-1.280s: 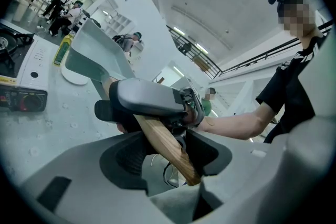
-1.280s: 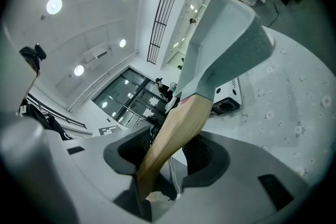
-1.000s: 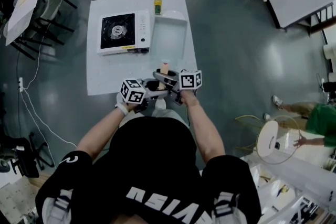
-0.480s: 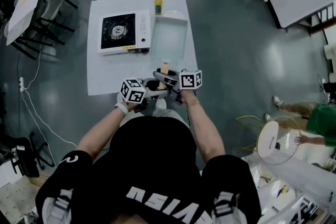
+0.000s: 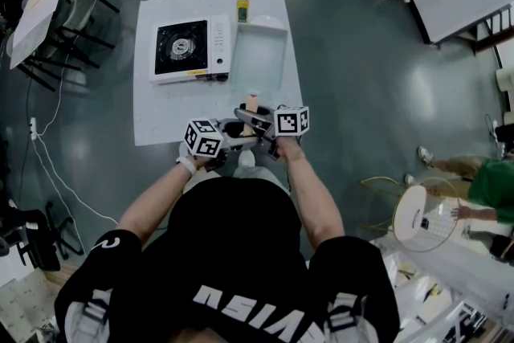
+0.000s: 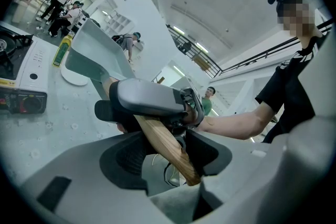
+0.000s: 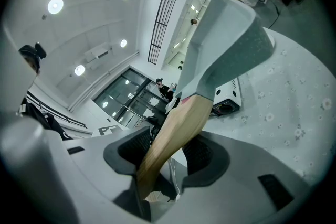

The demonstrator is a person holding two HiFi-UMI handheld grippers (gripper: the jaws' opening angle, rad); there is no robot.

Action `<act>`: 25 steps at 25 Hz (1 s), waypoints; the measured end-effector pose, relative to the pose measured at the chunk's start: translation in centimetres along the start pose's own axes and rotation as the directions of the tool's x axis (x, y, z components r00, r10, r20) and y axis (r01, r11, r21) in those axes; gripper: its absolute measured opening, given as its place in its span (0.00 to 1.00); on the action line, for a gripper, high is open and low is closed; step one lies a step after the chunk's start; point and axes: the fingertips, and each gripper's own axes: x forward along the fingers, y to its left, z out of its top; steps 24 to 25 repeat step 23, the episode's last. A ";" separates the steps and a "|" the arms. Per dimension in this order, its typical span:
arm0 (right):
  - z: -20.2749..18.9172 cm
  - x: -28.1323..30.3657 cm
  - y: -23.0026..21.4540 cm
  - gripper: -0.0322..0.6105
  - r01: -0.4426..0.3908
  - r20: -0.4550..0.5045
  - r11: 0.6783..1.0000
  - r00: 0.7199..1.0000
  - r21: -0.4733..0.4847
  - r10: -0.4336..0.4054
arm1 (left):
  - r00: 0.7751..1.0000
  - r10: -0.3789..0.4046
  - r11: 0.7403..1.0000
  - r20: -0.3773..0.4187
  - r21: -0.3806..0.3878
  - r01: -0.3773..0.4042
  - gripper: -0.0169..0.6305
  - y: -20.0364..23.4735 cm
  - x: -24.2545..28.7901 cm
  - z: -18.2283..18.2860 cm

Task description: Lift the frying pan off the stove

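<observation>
Nothing has shifted visibly since the earlier frames. The square frying pan (image 5: 261,52) lies off the stove (image 5: 189,51), just beside its right edge over the white worktop (image 5: 161,116). Whether it rests on the worktop or is held clear cannot be told. Its wooden handle (image 5: 252,104) points toward the person. Right tongs (image 7: 168,152) are clamped on the wooden handle, which runs up between the pads to the pan. Left tongs (image 6: 167,144) are closed on the handle's end, which crosses them slantwise. A bottle (image 5: 241,6) stands at the worktop's far edge.
</observation>
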 end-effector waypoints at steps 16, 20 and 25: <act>0.1 -0.1 0.1 0.34 0.012 -0.004 1.000 1.000 0.009 -0.012 | 1.000 -0.010 1.000 0.000 0.002 0.010 0.37 -0.2 0.0 0.2; 0.3 -0.2 0.1 0.34 0.019 0.000 1.000 1.000 0.009 -0.019 | 1.000 -0.012 1.000 -0.002 0.001 0.012 0.37 -0.1 0.2 0.3; 0.3 -0.3 0.0 0.34 0.014 -0.001 1.000 1.000 0.010 -0.014 | 1.000 -0.015 1.000 -0.004 0.001 0.015 0.37 0.0 0.3 0.2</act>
